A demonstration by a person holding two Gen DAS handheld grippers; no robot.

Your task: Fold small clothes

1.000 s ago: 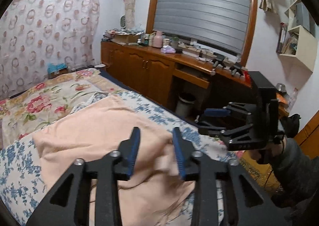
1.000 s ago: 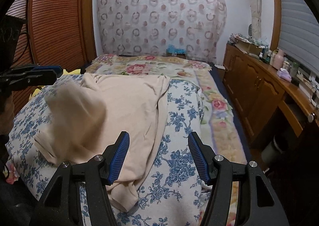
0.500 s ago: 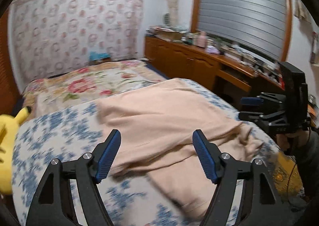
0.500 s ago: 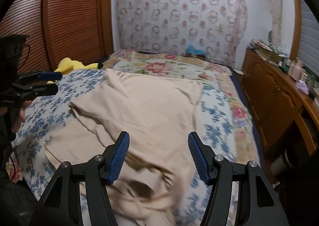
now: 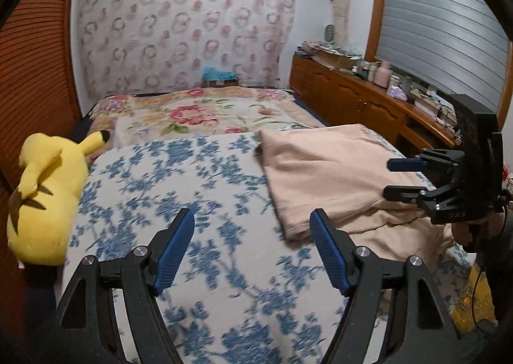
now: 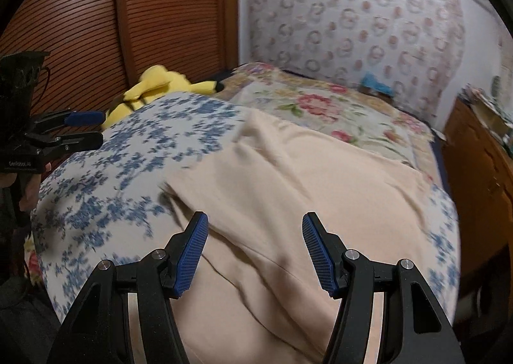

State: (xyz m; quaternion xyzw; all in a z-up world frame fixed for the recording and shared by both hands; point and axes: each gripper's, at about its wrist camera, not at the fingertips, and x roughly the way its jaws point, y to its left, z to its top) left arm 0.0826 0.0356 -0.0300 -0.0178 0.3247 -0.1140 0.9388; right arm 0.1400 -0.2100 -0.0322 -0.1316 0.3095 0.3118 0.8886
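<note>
— Fingers on both sides: how do they stand?

— Spread wide, nothing between them. The left gripper hangs over the bare blue-flowered bedspread, its blue fingers clear of any cloth. The right gripper hangs over the peach garment, its fingers also apart and empty.

— Where does the garment lie, taking the bedspread as the mark?

— On top of it, toward the side nearest the wooden cabinet. It lies partly folded, one layer over another, with a straight edge running across the bedspread and loose wrinkled folds at the near end. In the left wrist view the garment sits off to the side of the left gripper's fingers, not touching them.

— Anything else near the bedspread?

— A yellow Pikachu plush rests at its edge on the side away from the garment, beside the slatted wooden door. Beyond the bedspread lies a red-flowered blanket, and behind that hangs a patterned curtain. Both views are a little blurred.
</note>
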